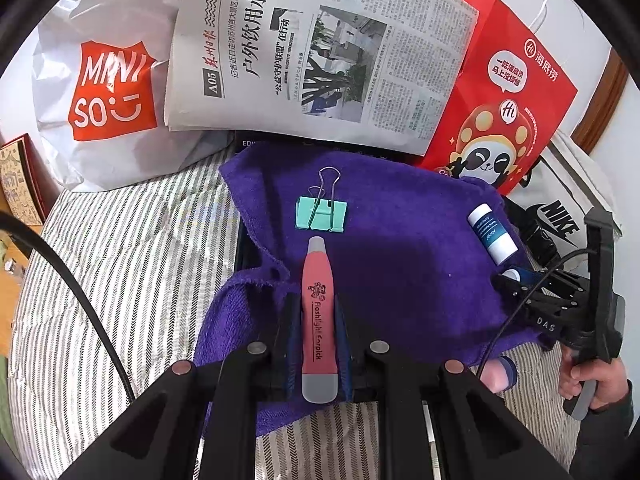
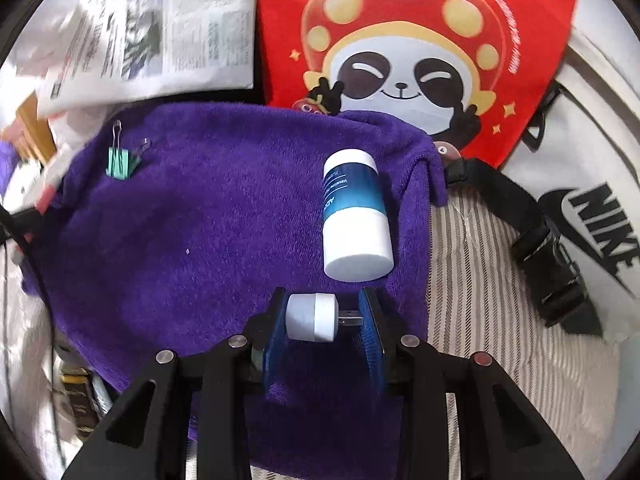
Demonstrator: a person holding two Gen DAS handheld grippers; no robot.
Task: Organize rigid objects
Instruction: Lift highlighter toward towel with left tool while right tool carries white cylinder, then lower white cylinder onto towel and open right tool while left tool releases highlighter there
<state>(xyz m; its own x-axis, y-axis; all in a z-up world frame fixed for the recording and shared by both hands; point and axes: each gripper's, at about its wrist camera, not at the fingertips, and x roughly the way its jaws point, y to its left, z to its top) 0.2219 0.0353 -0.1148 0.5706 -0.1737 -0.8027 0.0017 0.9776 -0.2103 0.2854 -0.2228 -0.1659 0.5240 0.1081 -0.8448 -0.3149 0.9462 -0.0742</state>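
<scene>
A purple towel point(image 1: 400, 248) lies on a striped sheet. My left gripper point(image 1: 318, 312) is shut on a pink flashlight earpick point(image 1: 318, 320), which points forward over the towel. A green binder clip point(image 1: 321, 213) lies just beyond its tip; the clip also shows in the right wrist view point(image 2: 120, 162). A white and blue bottle point(image 1: 492, 234) lies at the towel's right edge. My right gripper point(image 2: 324, 316) is shut on a small white USB plug point(image 2: 310, 317), just behind the bottle point(image 2: 354, 216) on the towel point(image 2: 200, 220). The right gripper point(image 1: 516, 280) shows in the left view too.
A newspaper point(image 1: 320, 48), a white Miniso bag point(image 1: 108, 92) and a red panda paper bag point(image 1: 504, 92) lie behind the towel. A white Nike bag point(image 2: 592, 216) with a black strap point(image 2: 520, 208) lies to the right. A striped sheet point(image 1: 120, 280) covers the surface.
</scene>
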